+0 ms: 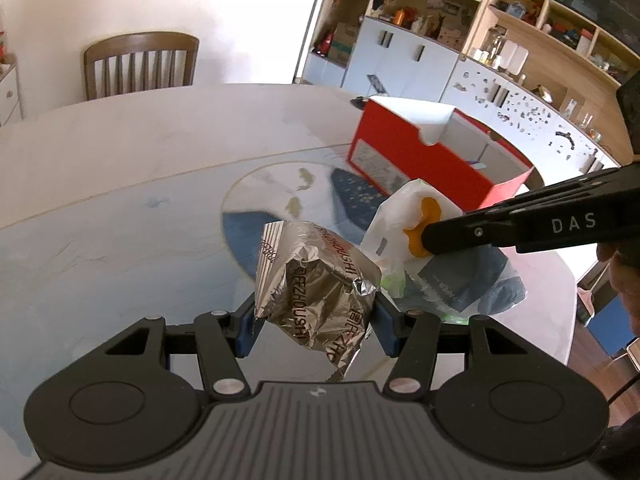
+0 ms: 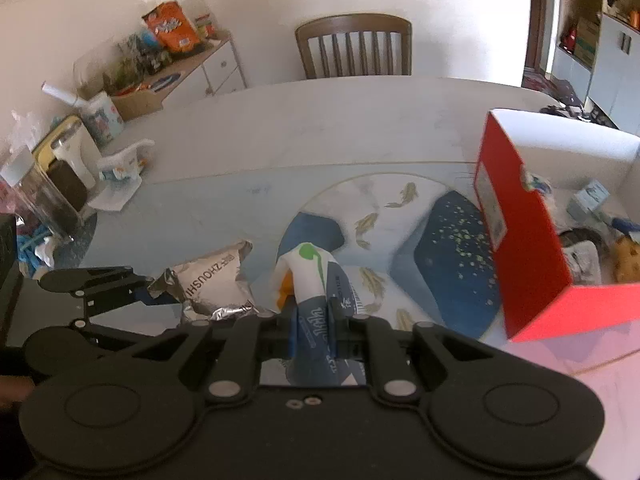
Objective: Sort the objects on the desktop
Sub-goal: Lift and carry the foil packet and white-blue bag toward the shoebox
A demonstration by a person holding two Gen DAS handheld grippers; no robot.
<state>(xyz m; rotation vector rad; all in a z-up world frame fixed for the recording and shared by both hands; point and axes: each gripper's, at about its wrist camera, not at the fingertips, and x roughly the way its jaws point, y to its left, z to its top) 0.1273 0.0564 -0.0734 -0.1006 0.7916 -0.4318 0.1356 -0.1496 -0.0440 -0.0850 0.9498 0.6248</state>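
My left gripper (image 1: 314,330) is shut on a crumpled silver foil packet (image 1: 316,288), held above the table; the same foil packet (image 2: 214,282) shows at the lower left of the right wrist view, with the left gripper (image 2: 156,296) on it. My right gripper (image 2: 314,334) is shut on a white and blue plastic bag (image 2: 316,280) with green and orange marks. In the left wrist view that bag (image 1: 424,252) hangs from the right gripper (image 1: 426,236), just right of the foil packet. An open red box (image 1: 416,152) stands beyond both; the red box (image 2: 532,248) holds several items.
The white table (image 1: 140,140) carries a round blue mat with fish (image 2: 400,236). A wooden chair (image 1: 140,64) stands at the far side. Containers and a cup (image 2: 64,168) crowd the table's left end. Shelves and cabinets (image 1: 500,40) line the right wall.
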